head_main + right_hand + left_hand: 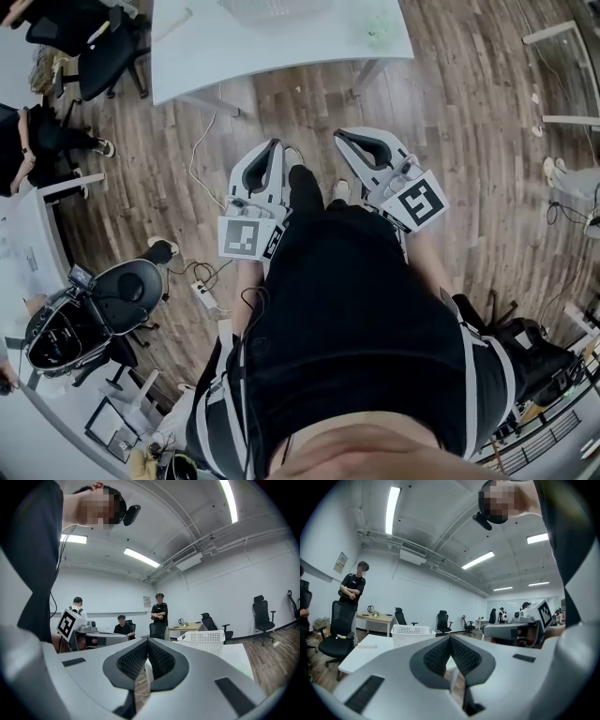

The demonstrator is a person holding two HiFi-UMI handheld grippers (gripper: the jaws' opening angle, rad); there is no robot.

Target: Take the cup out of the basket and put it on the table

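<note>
A white perforated basket (412, 634) stands on a white table (365, 651) some way ahead of me; in the right gripper view the basket (204, 641) is right of centre. The head view shows only its lower edge (267, 9) at the top of the picture. No cup shows in any view; the basket's inside is hidden. My left gripper (277, 142) and right gripper (339, 134) hang side by side over the wooden floor, short of the table (187, 56). Both are shut with nothing between the pads, as the left gripper (450, 638) and right gripper (147, 640) views show.
A small greenish thing (380, 33) lies on the table's right part. Black office chairs (103, 47) stand left of the table. A power strip with cables (202, 295) lies on the floor at my left. People stand by a far desk (351, 590).
</note>
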